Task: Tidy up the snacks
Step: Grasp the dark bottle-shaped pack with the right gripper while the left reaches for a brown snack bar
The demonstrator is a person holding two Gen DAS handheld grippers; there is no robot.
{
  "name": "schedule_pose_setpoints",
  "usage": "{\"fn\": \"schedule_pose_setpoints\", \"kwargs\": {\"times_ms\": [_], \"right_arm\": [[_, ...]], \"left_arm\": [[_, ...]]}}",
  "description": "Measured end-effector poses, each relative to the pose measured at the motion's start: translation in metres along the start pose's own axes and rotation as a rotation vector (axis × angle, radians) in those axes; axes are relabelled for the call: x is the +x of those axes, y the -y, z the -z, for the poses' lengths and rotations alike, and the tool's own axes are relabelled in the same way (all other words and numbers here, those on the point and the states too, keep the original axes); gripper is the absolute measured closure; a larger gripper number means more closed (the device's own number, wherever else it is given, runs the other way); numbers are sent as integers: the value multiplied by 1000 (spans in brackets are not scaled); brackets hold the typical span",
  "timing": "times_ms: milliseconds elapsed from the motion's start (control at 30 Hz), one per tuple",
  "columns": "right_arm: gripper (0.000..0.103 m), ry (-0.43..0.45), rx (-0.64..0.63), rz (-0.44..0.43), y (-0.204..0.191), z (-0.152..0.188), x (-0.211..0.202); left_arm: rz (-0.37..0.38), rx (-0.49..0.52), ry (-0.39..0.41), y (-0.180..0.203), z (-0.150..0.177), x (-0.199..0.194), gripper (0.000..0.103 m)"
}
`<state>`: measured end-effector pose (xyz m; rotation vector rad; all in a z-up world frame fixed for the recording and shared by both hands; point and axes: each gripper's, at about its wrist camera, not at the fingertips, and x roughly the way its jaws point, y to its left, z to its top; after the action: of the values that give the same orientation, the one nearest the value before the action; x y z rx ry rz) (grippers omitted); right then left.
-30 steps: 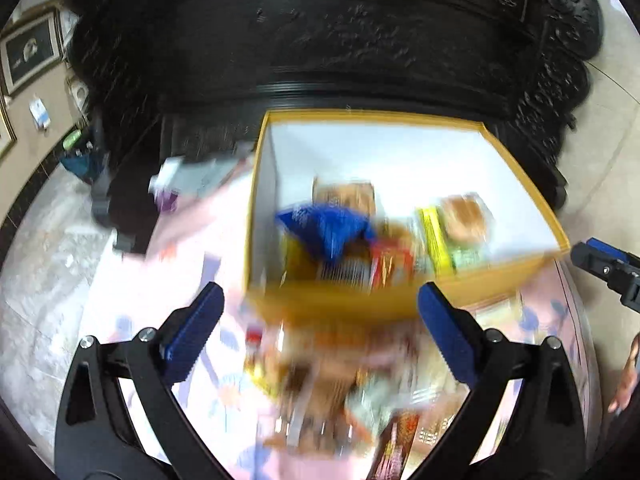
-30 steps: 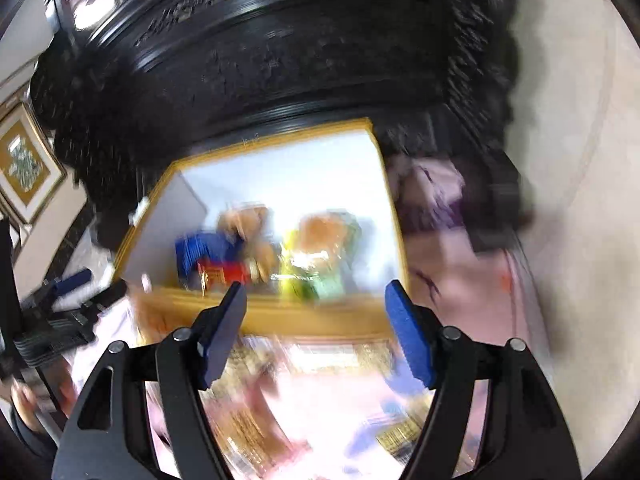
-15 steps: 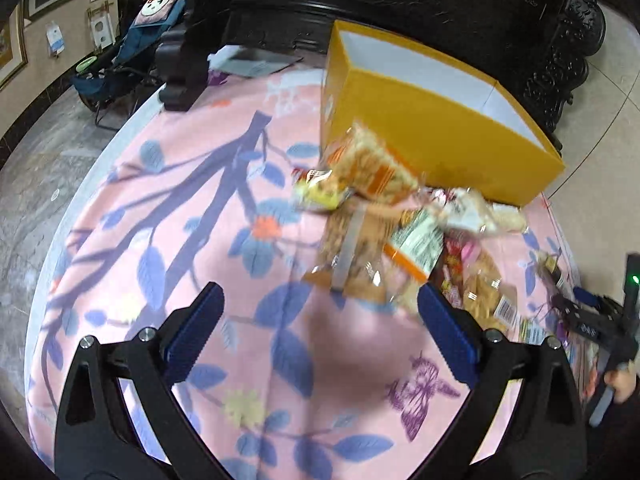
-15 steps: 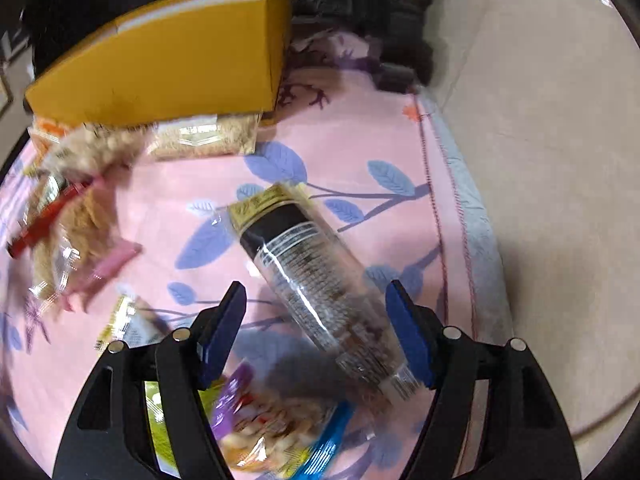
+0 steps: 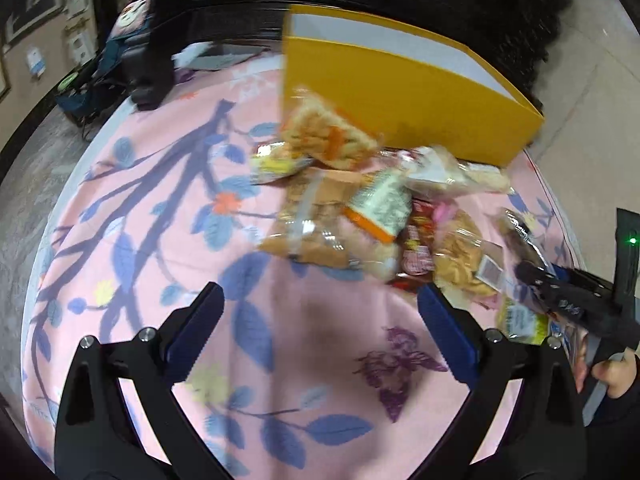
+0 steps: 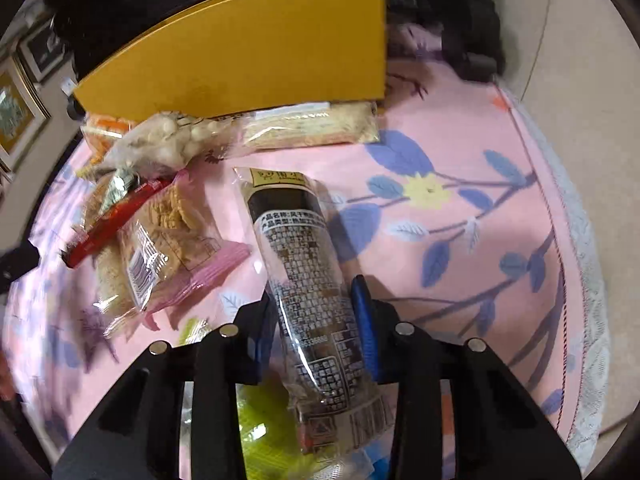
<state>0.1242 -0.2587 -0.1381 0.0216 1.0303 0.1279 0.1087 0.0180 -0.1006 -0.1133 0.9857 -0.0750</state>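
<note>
1. pinching a long dark snack pack (image 6: pixel 308 280) across its middle, the right gripper (image 6: pixel 316 312) has just been closing its jaws, and the blue pads now press the clear wrapper from both sides; the pack lies on the pink floral tablecloth (image 6: pixel 460 152) with its yellow-labelled end pointing away toward the box.
2. under the near end of that pack sits a lime-green packet (image 6: pixel 260 420), partly hidden by the gripper's black frame.
3. hovering over a bare stretch of cloth, the left gripper (image 5: pixel 320 328) has its jaws spread wide with nothing between them; a purple butterfly print (image 5: pixel 396 364) shows just beside its right finger.
4. a little farther out, a clear bag of pale biscuits with a barcode (image 6: pixel 160 248) lies on a pink wrapper, and a red stick pack (image 6: pixel 116 220) rests across its far corner.
5. beyond them lies the loose heap of snacks (image 5: pixel 360 208), blurred in the left view, with a bag of round white pieces (image 6: pixel 168 144) and a flat yellowish packet (image 6: pixel 312 128) closest to the box.
6. farthest stands the yellow cardboard box (image 5: pixel 400 92), open at the top with a white inside, just behind the heap; the flat packet touches its front wall.
</note>
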Motion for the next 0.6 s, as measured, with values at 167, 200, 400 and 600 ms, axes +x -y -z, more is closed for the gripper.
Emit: {"fn": "schedule_pose_setpoints", "kwargs": {"times_ms": [167,200,400,600], "right_arm": [[64,13,51,-53,9,2,-5],[64,14,57,-63,14,-2,1],[64,19,57,-73,14,1,1],[63,28,74,-95,16,3,0]], "left_arm": [[-41,119,-26,40,-11,27,4],[-45,130,-25,44,-13,31,4],[-16,129,-71,57,-14,60,45],[-6,109,-89,53,-18,66,44]]}}
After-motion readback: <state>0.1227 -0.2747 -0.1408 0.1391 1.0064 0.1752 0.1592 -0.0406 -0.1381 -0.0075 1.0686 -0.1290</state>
